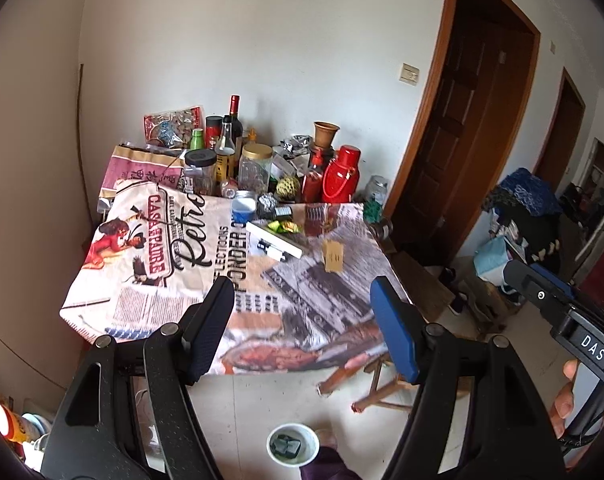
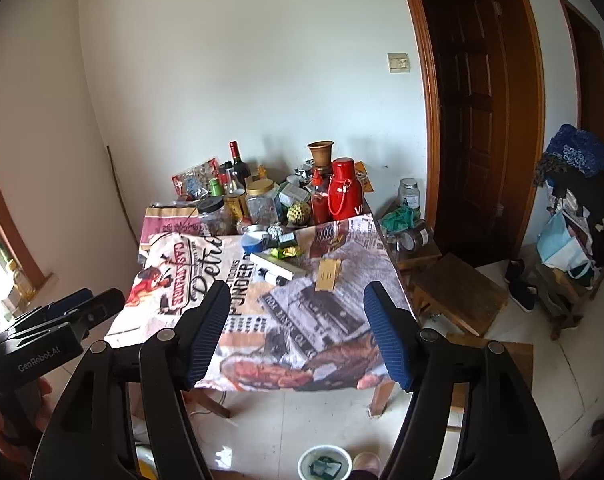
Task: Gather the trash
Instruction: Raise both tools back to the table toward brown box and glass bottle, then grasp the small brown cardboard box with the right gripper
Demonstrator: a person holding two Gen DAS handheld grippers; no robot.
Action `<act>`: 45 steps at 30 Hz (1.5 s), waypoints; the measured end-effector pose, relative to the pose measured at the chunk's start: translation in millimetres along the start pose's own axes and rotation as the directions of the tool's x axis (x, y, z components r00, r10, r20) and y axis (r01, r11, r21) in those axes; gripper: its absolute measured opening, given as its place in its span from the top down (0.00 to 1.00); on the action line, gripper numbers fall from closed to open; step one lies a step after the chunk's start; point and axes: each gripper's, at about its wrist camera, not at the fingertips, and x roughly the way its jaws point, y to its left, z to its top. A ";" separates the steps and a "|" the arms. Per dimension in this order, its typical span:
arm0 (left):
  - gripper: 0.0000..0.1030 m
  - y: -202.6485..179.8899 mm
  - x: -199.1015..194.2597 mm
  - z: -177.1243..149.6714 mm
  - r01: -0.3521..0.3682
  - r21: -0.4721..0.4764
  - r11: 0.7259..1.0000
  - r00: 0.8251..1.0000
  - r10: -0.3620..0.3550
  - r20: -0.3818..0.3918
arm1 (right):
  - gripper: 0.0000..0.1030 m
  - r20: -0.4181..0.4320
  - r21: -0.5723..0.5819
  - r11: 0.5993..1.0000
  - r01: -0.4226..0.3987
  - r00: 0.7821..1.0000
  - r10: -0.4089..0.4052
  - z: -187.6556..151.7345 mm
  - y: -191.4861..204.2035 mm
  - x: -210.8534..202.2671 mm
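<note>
Trash first: a small white bin (image 1: 293,449) sits on the floor tiles right below me, near the front edge of the table (image 1: 162,292), with something dark and crumpled inside it. Up on the table more scraps lie in the middle: green and yellow wrappers (image 1: 285,227), a crushed foil ball (image 1: 267,201), a flat brown piece of cardboard (image 1: 333,256) to their right, and a blue-and-white cup (image 1: 244,209) just left of the foil. A long white box (image 1: 276,240) lies at a slant beside the wrappers, with a marker (image 1: 273,251) tucked against its near side.

My left gripper (image 1: 302,300) is spread, nothing between its fingers, hanging over the table's near edge. My right gripper (image 2: 296,304) is spread too and empty, hanging beside it over the same edge.

Further out, the far side of the table is crowded: a red thermos (image 1: 341,176), a wine bottle (image 1: 235,118), a gold-lidded jar (image 1: 256,168), a black-lidded jar (image 1: 199,172). To the right there's a wooden stool (image 2: 458,296) and a dark wooden door (image 1: 462,132).
</note>
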 end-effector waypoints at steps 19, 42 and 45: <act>0.33 -37.4 161.8 77.6 -0.143 -0.091 0.986 0.987 0.135 -0.088 | 0.36 -0.148 -0.105 0.986 -0.129 0.983 0.113 79.0 -57.8 144.1; 0.33 92.8 359.3 69.5 -0.045 0.050 0.998 0.892 0.063 -0.447 | 0.36 -0.429 0.024 0.996 0.083 0.901 -0.065 44.5 -28.4 330.0; 0.33 99.0 386.8 52.3 -0.021 0.050 0.999 0.860 0.044 -0.508 | 0.36 -0.478 0.035 0.993 0.113 0.874 -0.083 27.5 -32.2 356.8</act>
